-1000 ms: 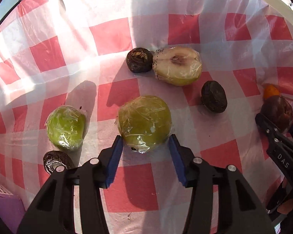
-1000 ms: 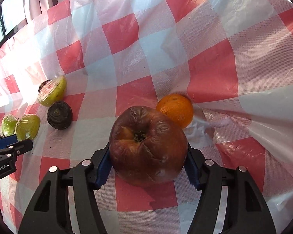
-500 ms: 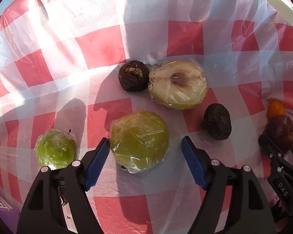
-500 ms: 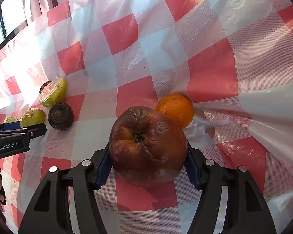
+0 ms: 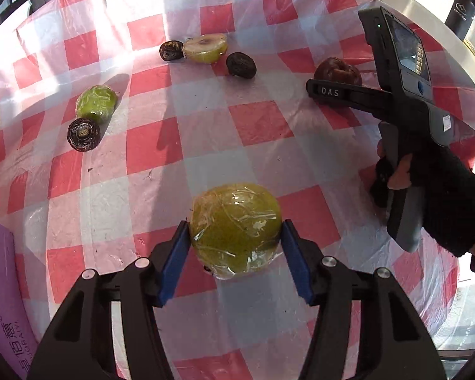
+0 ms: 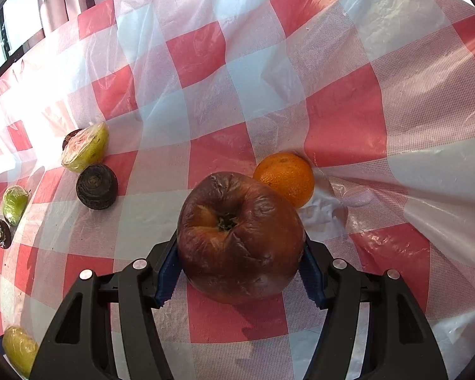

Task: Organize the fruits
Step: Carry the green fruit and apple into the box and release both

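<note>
My left tool (image 5: pixel 234 247) is gripping the wrapped green fruit (image 5: pixel 235 229), holding it above the checkered tabletop (image 5: pixel 259 123). My right tool (image 6: pixel 239 264) is clamping the wrinkled brown apple (image 6: pixel 239 237), which is sitting just beside the orange (image 6: pixel 285 179).

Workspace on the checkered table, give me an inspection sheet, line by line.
Surface: red-and-white checkered cloth under wrinkled clear plastic.
Job's things: wrapped green fruit in left claw; wrinkled brown apple in right claw, orange right behind it; cut pear half, second wrapped green fruit, three dark shrivelled fruits on the cloth.
Clutter: purple box at left edge.
Claws: both shut on fruit.
Cables: nothing seen.
Surroundings: windows, curtains.
</note>
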